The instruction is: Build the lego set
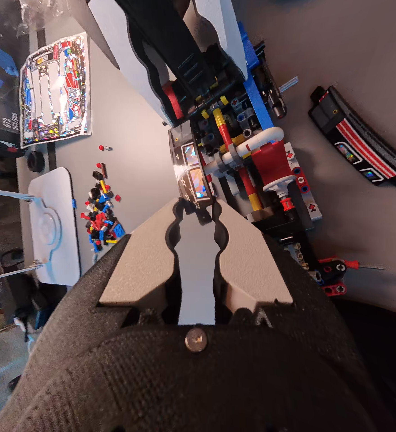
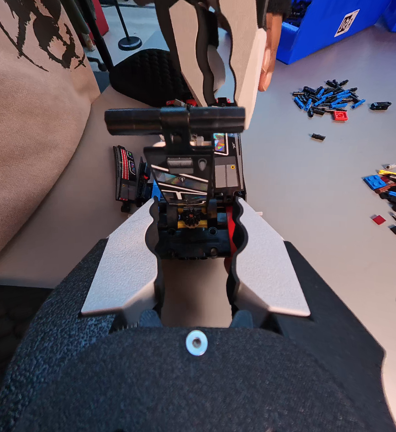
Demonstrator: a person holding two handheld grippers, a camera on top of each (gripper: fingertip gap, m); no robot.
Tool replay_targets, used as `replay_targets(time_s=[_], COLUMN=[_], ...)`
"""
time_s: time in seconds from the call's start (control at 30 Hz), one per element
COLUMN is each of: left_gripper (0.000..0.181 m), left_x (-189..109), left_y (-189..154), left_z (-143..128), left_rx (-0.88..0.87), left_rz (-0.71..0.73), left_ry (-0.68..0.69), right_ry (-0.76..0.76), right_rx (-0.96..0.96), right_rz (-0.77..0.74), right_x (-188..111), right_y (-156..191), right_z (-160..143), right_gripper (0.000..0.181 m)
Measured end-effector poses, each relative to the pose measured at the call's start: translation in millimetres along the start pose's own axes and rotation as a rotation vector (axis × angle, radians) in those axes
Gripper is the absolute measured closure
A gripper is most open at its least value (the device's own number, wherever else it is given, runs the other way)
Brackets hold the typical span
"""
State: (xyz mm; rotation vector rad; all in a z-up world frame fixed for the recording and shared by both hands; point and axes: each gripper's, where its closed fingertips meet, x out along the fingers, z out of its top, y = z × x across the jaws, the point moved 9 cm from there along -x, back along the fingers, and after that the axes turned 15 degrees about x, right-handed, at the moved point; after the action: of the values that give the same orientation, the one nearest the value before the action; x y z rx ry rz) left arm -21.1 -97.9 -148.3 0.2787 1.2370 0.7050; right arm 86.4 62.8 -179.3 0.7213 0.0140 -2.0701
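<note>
Together, both grippers held the half-built black, red and blue lego car (image 1: 246,149)
Left gripper (image 1: 196,208) pinched its black curved starred panel (image 1: 192,173); right gripper (image 2: 196,205) clamped its rear on the grey tabletop (image 2: 309,233)

Non-task stuff only. Left wrist view: grey tabletop (image 1: 131,131); white plastic tray w/ round moulded dimple (image 1: 52,226) at 9 o'clock, thin metal rods across its left edge; crumpled clear plastic bags (image 1: 36,9) at 11. Right wrist view: beige fabric w/ black print (image 2: 29,117) fills 9–11 o'clock; black mesh chair seat (image 2: 150,74) at 12, black round-base stand (image 2: 129,42) just beyond it; blue plastic bin w/ white label (image 2: 327,32) at 1–2, on tabletop.
</note>
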Motion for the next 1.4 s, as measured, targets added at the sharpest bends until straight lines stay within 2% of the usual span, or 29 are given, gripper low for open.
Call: replay_targets(time_s=[0.03, 0.27, 0.57, 0.6, 0.8, 0.9, 1.0, 1.1, 1.2, 1.27, 1.4], left_gripper=[0.159, 0.158, 0.156, 0.156, 0.155, 0.153, 0.139, 0.142, 0.148, 0.159, 0.161], left_x=[0, 2, -2, -3, 2, 0, -4, -7, -7, -6, -8], left_y=[1, 1, 0, 0, -2, 1, 0, -3, -6, -6, -1], left_z=[0, -3, 3, 3, -5, -7, -15, -19, -17, -16, -14], left_rx=[-0.025, -0.114, -0.072, -0.081, -0.097, -0.167, -0.295, -0.383, -0.388, -0.384, -0.37], left_rz=[-0.028, -0.171, -0.164, -0.169, -0.135, -0.141, -0.175, -0.158, -0.126, -0.097, -0.063], left_ry=[-0.012, -0.067, -0.11, -0.128, -0.125, -0.152, -0.187, -0.241, -0.265, -0.282, -0.335], right_ry=[-0.003, -0.044, -0.072, -0.072, -0.111, -0.123, -0.123, -0.109, -0.124, -0.163, -0.202], right_rx=[-0.005, -0.001, -0.034, -0.043, -0.019, -0.021, -0.021, 0.001, 0.027, 0.069, 0.125], right_rz=[-0.003, 0.006, -0.003, 0.001, -0.011, -0.014, -0.027, -0.007, -0.021, -0.046, -0.143], right_x=[0, 2, 1, 1, 1, 1, 0, -1, -8, -16, -33], right_y=[0, 2, 5, 6, 7, 7, 7, 10, 12, 13, 22], right_z=[0, -4, -7, -7, -9, -10, -10, -9, -8, -8, -14], right_gripper=[0.118, 0.119, 0.122, 0.126, 0.127, 0.126, 0.121, 0.111, 0.108, 0.112, 0.121])
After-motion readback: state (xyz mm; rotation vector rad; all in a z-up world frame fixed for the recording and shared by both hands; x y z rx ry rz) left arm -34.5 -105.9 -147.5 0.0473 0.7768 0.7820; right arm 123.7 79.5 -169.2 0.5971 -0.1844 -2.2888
